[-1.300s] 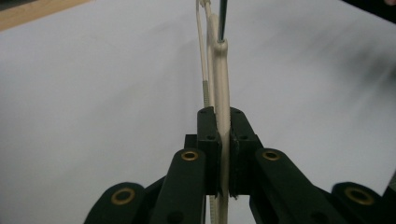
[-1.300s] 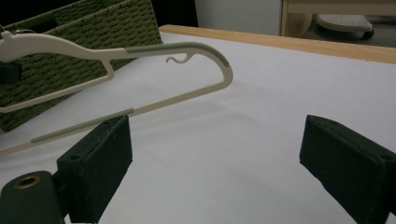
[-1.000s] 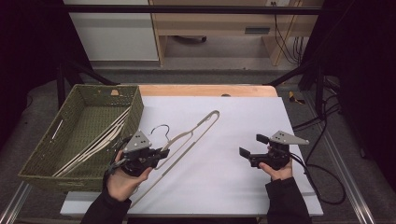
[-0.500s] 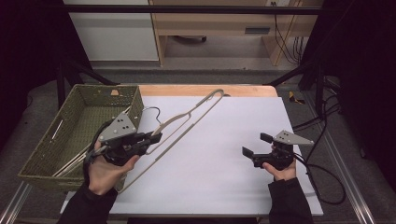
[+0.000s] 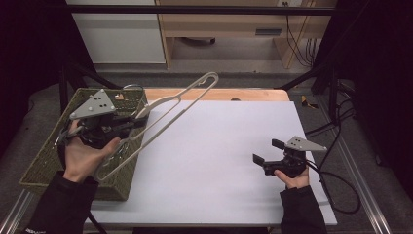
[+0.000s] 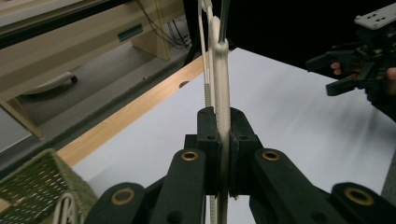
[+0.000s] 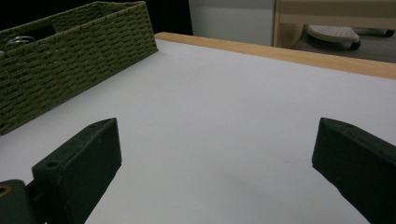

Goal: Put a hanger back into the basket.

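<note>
A cream clothes hanger [image 5: 180,105] with a metal hook is off the table and slants up toward the back. My left gripper [image 5: 139,117] is shut on its thin arm and hangs above the green wicker basket [image 5: 48,161] at the left. In the left gripper view the hanger [image 6: 219,70] runs straight up between the pads of the left gripper [image 6: 223,121]. On the white table sheet [image 5: 219,146] at the right rests my right gripper [image 5: 266,150], open and holding nothing. In its own view the right gripper [image 7: 217,154] has its jaws wide apart over bare sheet.
The basket [image 7: 79,56] holds at least one other hanger [image 6: 65,210]. A wooden table edge [image 5: 234,93] runs along the back, with a wooden desk [image 5: 229,24] behind it. Cables [image 5: 336,180] trail off the table's right side.
My left gripper has risen and moved left over the basket, lifting the hanger off the sheet into a steep slant. The right gripper has stayed where it was.
</note>
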{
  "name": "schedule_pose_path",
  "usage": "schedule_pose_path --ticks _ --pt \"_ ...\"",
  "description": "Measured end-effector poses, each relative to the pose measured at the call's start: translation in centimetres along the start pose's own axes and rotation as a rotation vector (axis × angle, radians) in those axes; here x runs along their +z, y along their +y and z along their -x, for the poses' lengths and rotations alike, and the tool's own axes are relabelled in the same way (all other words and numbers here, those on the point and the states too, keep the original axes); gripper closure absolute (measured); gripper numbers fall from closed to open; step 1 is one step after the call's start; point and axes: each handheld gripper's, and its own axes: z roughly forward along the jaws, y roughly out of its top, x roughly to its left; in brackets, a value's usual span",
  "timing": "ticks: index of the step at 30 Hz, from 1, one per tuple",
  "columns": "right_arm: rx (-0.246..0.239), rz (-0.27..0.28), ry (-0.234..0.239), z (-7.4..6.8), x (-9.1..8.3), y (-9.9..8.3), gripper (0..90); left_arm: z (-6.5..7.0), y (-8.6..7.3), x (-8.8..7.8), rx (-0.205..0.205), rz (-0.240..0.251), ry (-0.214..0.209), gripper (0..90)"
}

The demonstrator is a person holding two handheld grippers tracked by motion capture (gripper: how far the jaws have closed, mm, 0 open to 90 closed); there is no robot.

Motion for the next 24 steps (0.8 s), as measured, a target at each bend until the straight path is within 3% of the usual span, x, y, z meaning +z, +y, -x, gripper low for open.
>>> schedule_pose_path --ticks 11,18,24 --pt "-0.005 0.002 -0.006 0.1 0.1 -0.1 1.9 -4.5 -1.1 -1.9 0.012 -0.013 0.083 85.6" --pt "-0.003 -0.007 -0.007 0.2 0.2 -0.2 1.8 -7.4 -3.2 -2.5 0.010 -0.035 0.117 85.5" --pt "0.001 -0.009 -0.002 0.2 0.2 -0.2 1.8 -9.9 -5.5 -2.6 -0.017 -0.058 0.133 85.5"
